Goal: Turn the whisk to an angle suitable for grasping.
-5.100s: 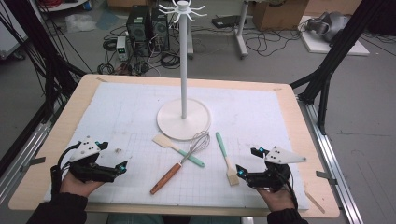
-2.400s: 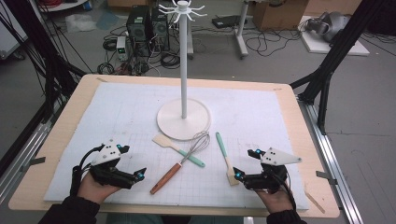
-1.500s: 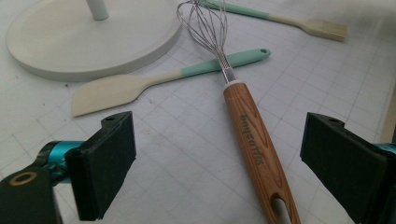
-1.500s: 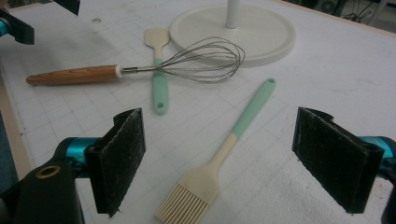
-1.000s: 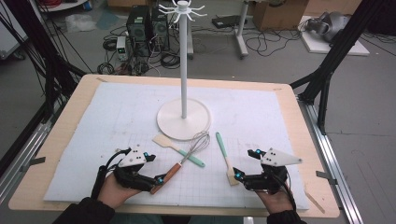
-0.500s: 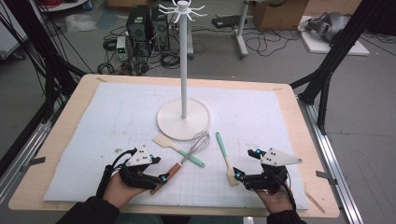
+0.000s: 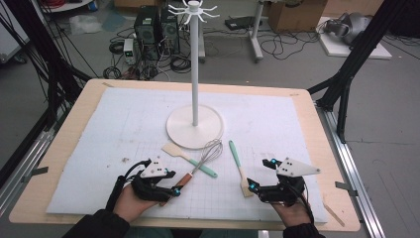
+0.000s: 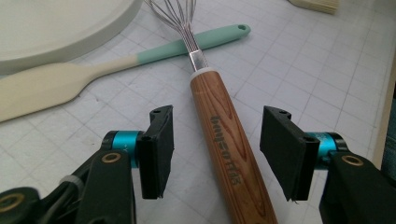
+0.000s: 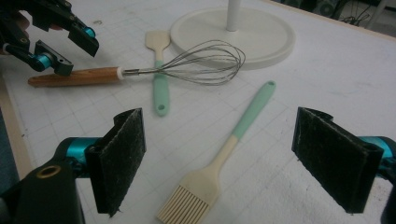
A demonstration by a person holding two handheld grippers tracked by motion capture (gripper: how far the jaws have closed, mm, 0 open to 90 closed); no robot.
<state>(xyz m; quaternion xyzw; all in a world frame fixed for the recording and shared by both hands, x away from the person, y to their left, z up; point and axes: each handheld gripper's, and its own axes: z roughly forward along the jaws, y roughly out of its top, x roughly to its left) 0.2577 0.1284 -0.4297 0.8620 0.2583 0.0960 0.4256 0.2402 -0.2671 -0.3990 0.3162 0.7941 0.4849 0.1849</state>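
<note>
Closing on whisk (image 8: 227, 140), wooden handle, lying on bench (image 7: 74, 129): your left gripper (image 8: 215, 154) has just been narrowing, pads not yet touching. Centre the handle, then squeeze squarely.

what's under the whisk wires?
The whisk lies across the spatula: its wires cross the green handle, hiding a short stretch. The white mat lies under both.

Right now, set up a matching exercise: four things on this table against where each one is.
Things:
1. whisk
2. spatula
3. brush
4. stand

Places:
A. in front of the right gripper
B. handle between the left gripper's open jaws
C. under the whisk's wires
D. behind the three utensils

Pairs: 1-B, 2-C, 3-A, 4-D
</note>
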